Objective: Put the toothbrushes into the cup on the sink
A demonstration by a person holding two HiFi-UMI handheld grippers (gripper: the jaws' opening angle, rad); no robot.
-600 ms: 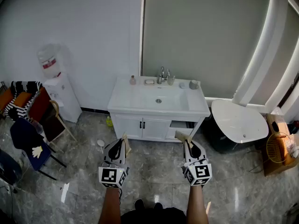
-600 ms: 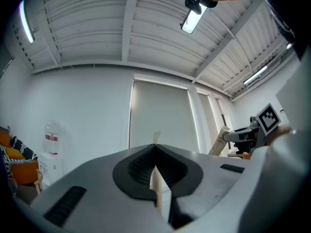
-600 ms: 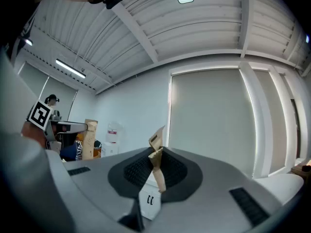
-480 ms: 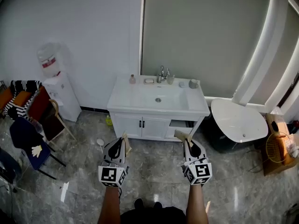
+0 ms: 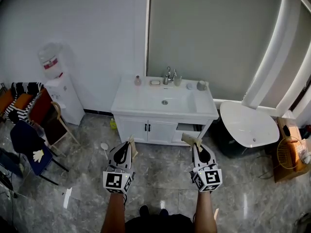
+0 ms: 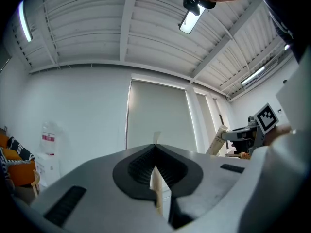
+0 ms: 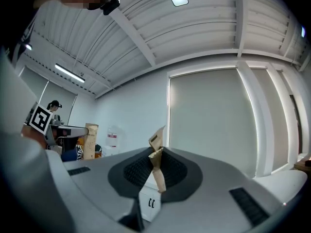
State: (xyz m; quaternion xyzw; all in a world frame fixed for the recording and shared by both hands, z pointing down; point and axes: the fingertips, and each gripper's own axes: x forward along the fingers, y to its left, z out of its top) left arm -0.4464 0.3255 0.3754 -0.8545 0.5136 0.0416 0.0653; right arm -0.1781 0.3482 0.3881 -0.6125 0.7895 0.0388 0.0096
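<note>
Floor: we see grey marble tiles under both grippers.
Sink: a white basin on a white cabinet stands ahead of both grippers, well apart from them, roughly midway between their lines.
Round table: white, ahead and to the right of the right gripper.
Water dispenser: against the wall, ahead and to the left of the left gripper.
Chairs: off to the left of the left gripper, near the dispenser.
Left gripper: held about level towards the sink. Its jaws are clenched on the left toothbrush pack.
Right gripper: level, beside the left one and apart from it. Its jaws are clamped on the right toothbrush pack.
Right toothbrush pack: brown paper, crumpled at the top, sticking up past the jaw tips.
Left toothbrush pack: a thin pale strip seen edge-on, upright between the pads.
Tap: at the sink's back rim, farthest from the grippers.
Cup: small things line that back rim beside the tap, and we cannot tell which one is the cup.
</note>
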